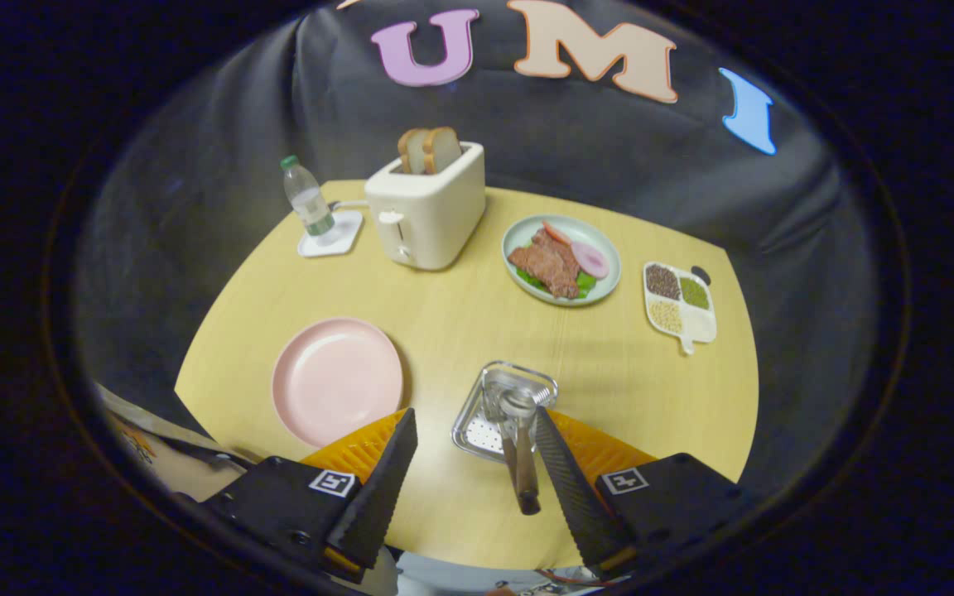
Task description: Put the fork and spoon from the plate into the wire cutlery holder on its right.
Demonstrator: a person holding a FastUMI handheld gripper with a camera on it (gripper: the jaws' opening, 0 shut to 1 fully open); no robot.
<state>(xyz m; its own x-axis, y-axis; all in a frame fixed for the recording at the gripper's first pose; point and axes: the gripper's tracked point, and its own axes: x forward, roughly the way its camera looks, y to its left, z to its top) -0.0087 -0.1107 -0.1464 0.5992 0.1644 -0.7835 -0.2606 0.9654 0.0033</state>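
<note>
The pink plate (336, 381) lies bare on the yellow table, just ahead of my left finger. To its right stands the metal cutlery holder (503, 410) on its perforated tray. Metal cutlery handles (521, 468) stick out of it and lean toward me. I cannot tell fork from spoon among them. My gripper (474, 414) is open above the table's near edge. The handles rise in the gap between the fingers, close beside the right finger (564, 472), and neither finger presses on them.
Beyond the plate stand a cream toaster (427, 211) with two bread slices and a water bottle (309, 201) on a white coaster. A green plate of food (561, 261) and a divided dish of beans (680, 306) sit at the far right.
</note>
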